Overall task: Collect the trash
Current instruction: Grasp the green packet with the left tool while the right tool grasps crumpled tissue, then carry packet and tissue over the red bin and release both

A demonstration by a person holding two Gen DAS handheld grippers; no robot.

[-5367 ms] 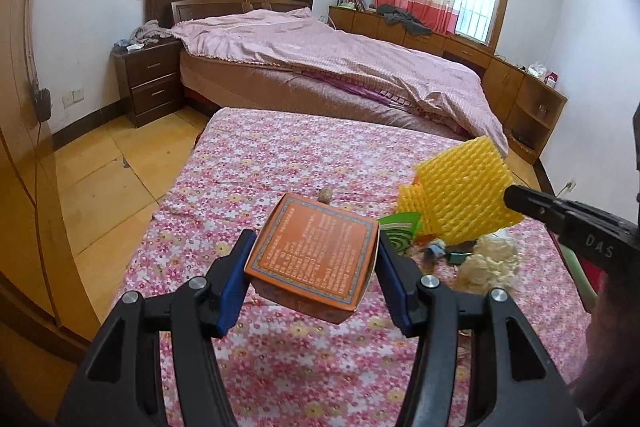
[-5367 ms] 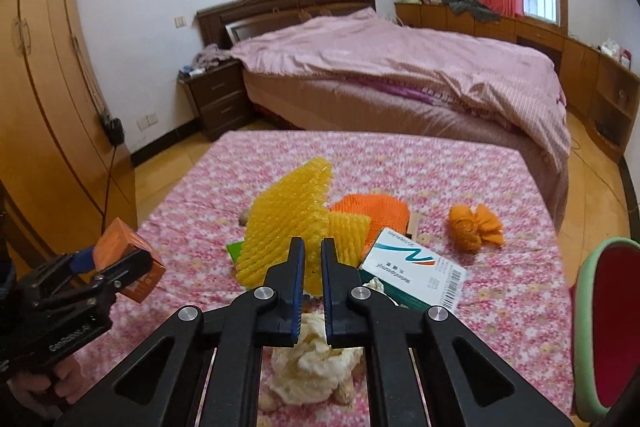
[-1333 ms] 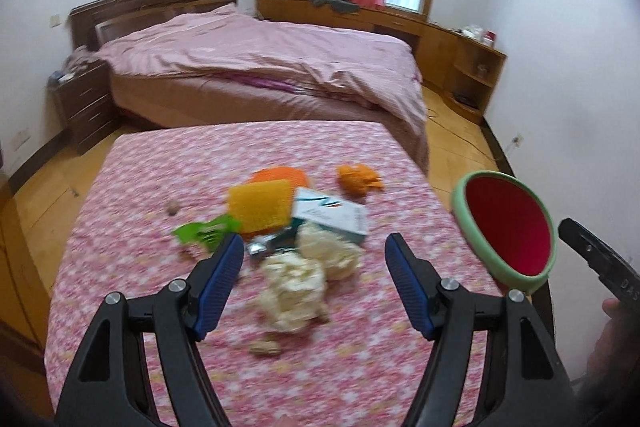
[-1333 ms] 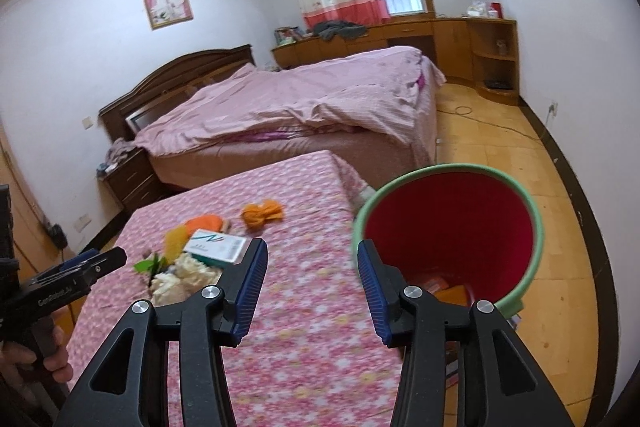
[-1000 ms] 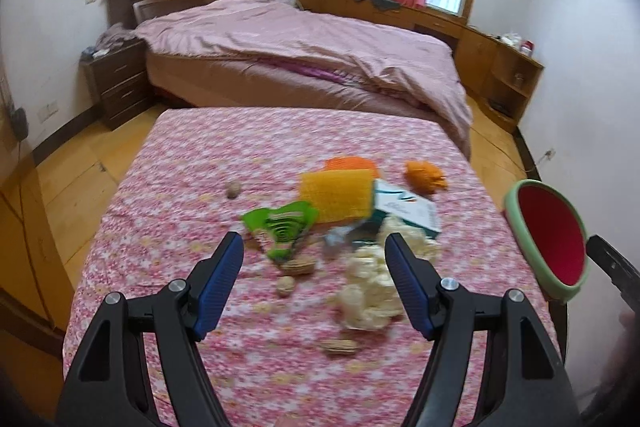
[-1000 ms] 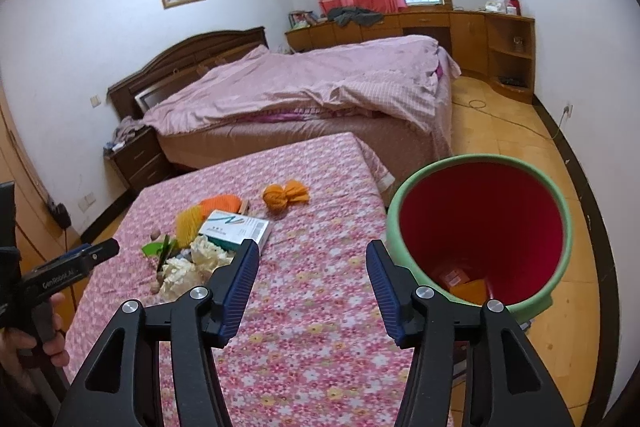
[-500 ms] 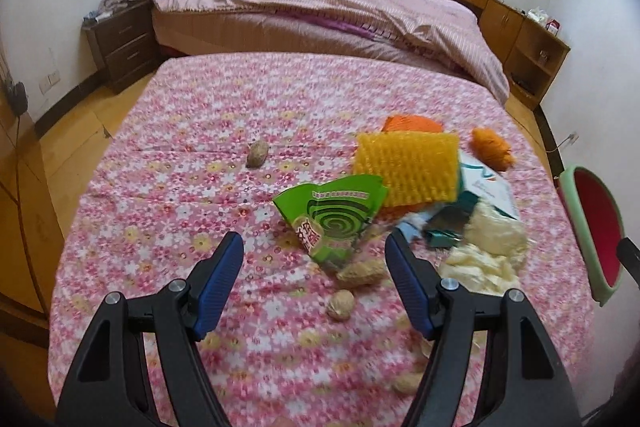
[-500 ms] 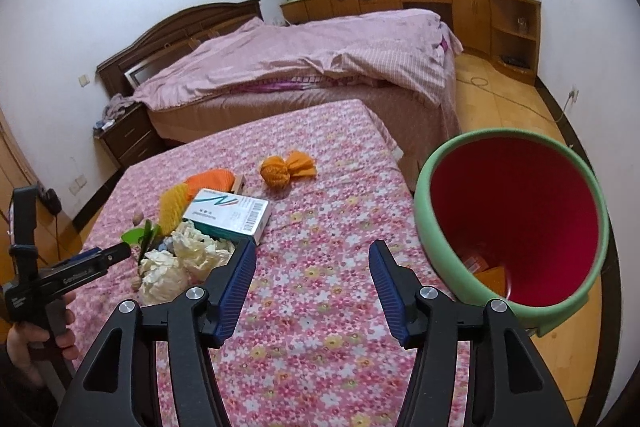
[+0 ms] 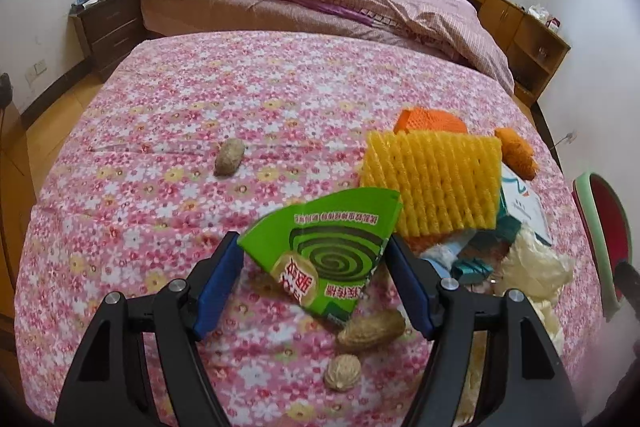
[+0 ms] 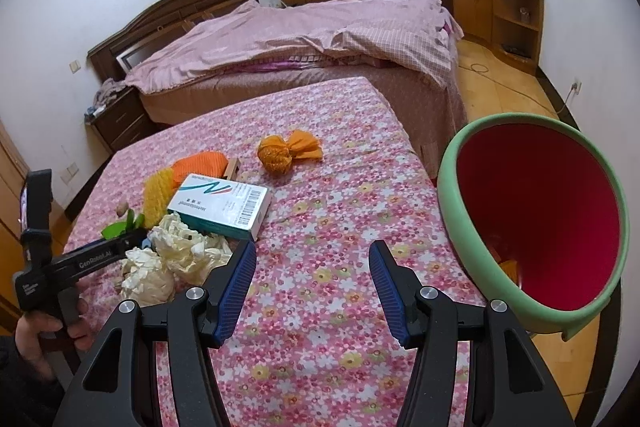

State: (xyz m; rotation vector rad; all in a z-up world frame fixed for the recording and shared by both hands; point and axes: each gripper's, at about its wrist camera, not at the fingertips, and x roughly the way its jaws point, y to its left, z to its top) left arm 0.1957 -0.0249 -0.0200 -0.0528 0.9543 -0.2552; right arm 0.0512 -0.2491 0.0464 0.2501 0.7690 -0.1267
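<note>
a desk (image 9: 168, 115) draped in pink floral cloth is filling a bedroom, with a wooden bed (image 10: 304, 39) under a pink quilt lying beyond it. the left claw (image 9: 314, 281) is hanging with jaws apart around a green wrapper (image 9: 324, 243), pads not pressing. nearby, yellow foam netting (image 9: 436, 179), peanuts (image 9: 370, 329) and crumpled paper (image 10: 180, 247) are sitting clustered. the right claw (image 10: 312, 285) is gaping over bare cloth beside a red bin (image 10: 536, 211).

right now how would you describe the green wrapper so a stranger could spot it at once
Start at the floral-cloth table in front of the bed. In the trash pile, look just in front of the yellow foam net. The green wrapper is the only bright green piece, a torn wedge printed with a dark spiral, between the open left gripper fingers.
</note>
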